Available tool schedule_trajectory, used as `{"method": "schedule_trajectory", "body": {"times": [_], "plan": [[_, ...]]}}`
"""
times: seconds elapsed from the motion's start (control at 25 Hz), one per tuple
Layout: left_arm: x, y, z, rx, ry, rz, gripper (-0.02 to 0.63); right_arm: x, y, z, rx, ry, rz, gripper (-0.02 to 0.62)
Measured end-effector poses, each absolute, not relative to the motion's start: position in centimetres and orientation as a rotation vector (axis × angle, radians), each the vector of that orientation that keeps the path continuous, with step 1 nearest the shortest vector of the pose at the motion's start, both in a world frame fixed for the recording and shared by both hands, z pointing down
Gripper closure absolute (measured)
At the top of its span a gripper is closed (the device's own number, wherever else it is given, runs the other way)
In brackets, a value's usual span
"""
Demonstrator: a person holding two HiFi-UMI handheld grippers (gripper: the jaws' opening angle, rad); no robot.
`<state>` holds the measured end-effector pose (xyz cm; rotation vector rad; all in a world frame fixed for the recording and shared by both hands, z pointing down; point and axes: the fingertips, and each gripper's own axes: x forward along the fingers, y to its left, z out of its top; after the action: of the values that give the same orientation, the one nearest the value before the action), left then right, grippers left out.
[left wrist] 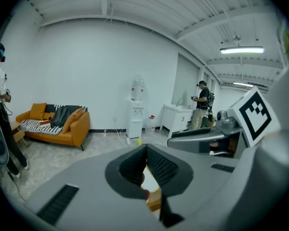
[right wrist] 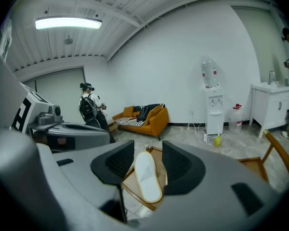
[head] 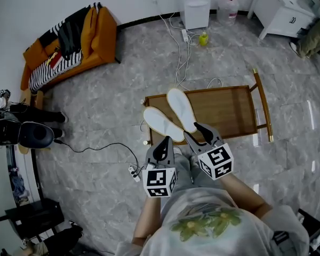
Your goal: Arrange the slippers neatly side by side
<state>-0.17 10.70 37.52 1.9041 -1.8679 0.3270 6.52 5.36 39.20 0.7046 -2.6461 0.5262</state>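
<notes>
Two white slippers with tan rims lie on a low wooden table (head: 229,111). The left slipper (head: 161,122) and the right slipper (head: 182,109) spread apart in a V, heels toward me. My left gripper (head: 161,149) hovers just behind the left slipper's heel, tips together with nothing between them. In the left gripper view, that gripper (left wrist: 147,150) shows a sliver of slipper (left wrist: 149,181) below its meeting pads. My right gripper (head: 204,133) sits at the right slipper's heel. In the right gripper view, that gripper (right wrist: 148,155) is open and the slipper (right wrist: 147,177) lies beyond the gap, untouched.
An orange sofa (head: 69,41) stands at the back left. A water dispenser (head: 196,4), a jug (head: 228,7) and a white cabinet (head: 282,7) line the far wall. Cables (head: 178,47) and a power strip (head: 134,172) lie on the floor. A person (head: 21,127) stands at left.
</notes>
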Motion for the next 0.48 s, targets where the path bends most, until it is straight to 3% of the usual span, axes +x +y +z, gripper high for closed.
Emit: {"method": "schedule_trajectory", "body": {"times": [0.48], "plan": [[-3.8,7.4,41.4,1.913,-1.764,0.34,0.589,2.6,2.2,44.2,0.722,-2.54,0.533,0.425]]}}
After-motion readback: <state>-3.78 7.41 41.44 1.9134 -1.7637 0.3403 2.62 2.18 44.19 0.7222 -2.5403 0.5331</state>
